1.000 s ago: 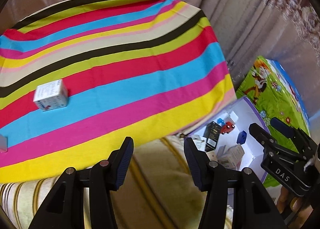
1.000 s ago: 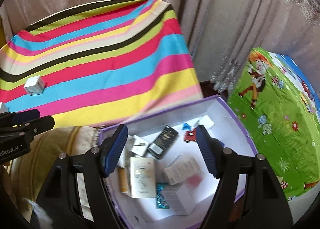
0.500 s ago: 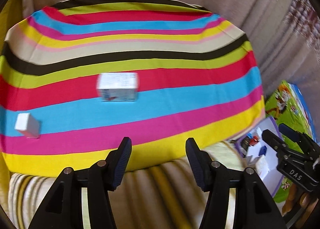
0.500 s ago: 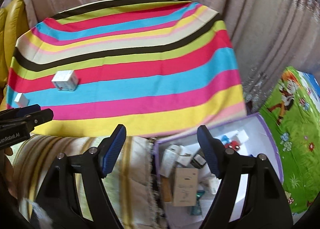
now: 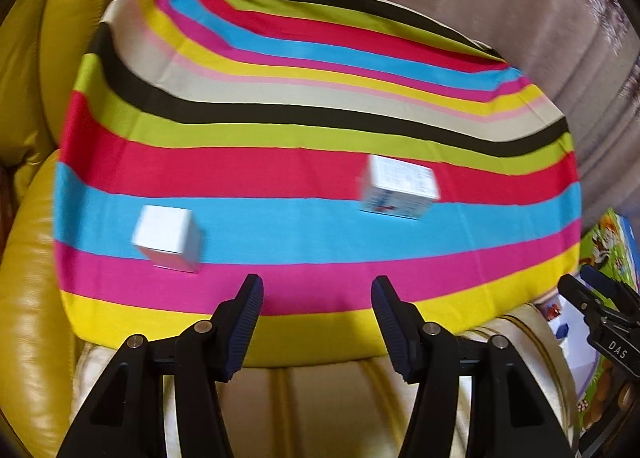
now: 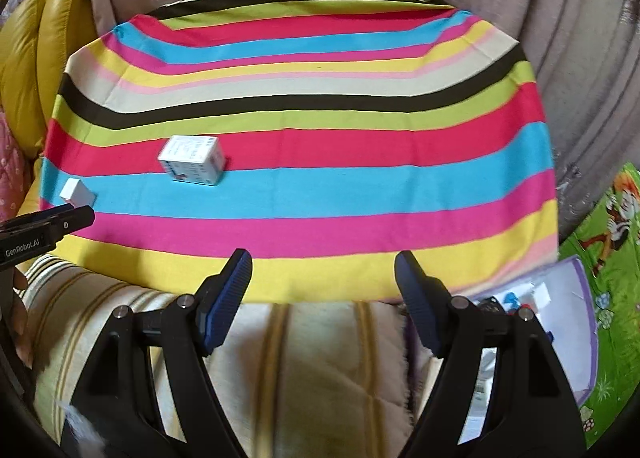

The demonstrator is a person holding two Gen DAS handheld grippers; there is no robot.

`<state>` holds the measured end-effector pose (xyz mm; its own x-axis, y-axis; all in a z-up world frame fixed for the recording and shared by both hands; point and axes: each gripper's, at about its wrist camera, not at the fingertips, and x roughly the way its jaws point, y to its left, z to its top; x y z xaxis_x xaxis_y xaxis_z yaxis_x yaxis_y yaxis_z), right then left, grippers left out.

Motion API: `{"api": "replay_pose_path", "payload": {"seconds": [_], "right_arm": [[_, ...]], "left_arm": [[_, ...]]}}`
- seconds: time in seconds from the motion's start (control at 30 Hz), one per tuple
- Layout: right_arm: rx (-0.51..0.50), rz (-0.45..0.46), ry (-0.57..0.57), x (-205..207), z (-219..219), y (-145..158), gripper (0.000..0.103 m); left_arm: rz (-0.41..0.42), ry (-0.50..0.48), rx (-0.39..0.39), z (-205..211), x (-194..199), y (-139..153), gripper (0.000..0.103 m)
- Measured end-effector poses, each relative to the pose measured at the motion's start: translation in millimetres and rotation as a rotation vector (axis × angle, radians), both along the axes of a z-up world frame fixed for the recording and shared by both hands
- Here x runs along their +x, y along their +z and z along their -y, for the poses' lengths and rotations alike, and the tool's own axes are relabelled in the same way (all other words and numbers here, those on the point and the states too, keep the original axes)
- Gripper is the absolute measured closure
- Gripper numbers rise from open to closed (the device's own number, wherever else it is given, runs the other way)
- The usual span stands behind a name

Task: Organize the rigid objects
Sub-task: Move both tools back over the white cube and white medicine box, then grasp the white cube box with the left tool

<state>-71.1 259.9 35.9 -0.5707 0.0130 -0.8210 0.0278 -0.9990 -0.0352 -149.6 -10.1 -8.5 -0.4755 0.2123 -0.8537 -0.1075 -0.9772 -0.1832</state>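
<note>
A printed white box [image 5: 400, 187] lies on the striped cloth [image 5: 280, 105], on the red and blue stripes; it also shows in the right wrist view [image 6: 192, 159]. A plain white cube box [image 5: 168, 238] sits at the cloth's left; it also shows in the right wrist view [image 6: 76, 191]. My left gripper [image 5: 316, 310] is open and empty, above the cloth's near edge, between the two boxes. My right gripper [image 6: 322, 282] is open and empty, over the near edge to the right of both boxes.
A purple-rimmed white bin [image 6: 576, 298] holding several small items stands low at the right, on a green cartoon mat [image 6: 612, 258]. A yellow leather sofa [image 5: 32, 217] wraps the left side. A striped cream cushion [image 6: 300, 358] lies below the cloth. Curtains hang behind.
Both grippers have swung left, away from the bin and toward the cloth. The two boxes have come closer to the middle of both views. Both stay open.
</note>
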Motion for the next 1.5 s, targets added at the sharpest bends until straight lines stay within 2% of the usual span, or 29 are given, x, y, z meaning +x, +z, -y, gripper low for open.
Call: {"api": "replay_pose_path", "payload": {"seconds": [0.37, 0.83, 1.0, 1.07, 1.3, 1.5], "right_arm": [[-0.046, 0.021, 0.083, -29.2, 53.6, -8.0, 0.026], [-0.073, 0.091, 0.110, -67.0, 88.4, -34.3, 0.026], [-0.081, 0.101, 0.102, -77.0, 94.6, -40.5, 0.026], [-0.087, 0.103, 0.095, -81.0, 97.9, -42.5, 0.026], [-0.098, 0.069, 0.076, -90.8, 112.9, -43.4, 0.019], [-0.101, 0.056, 0.028, -104.0, 123.0, -48.6, 0.018]], "left_arm": [[0.052, 0.096, 0.012, 59.3, -15.9, -10.9, 0.045], [0.131, 0.135, 0.004, 83.7, -45.0, -38.8, 0.045], [0.136, 0.111, -0.008, 79.7, -55.6, -44.7, 0.047], [0.137, 0.091, -0.010, 74.2, -58.4, -45.6, 0.058], [0.127, 0.077, 0.005, 53.0, -68.7, -42.8, 0.059], [0.084, 0.112, 0.048, 30.6, -80.3, -30.7, 0.060]]}}
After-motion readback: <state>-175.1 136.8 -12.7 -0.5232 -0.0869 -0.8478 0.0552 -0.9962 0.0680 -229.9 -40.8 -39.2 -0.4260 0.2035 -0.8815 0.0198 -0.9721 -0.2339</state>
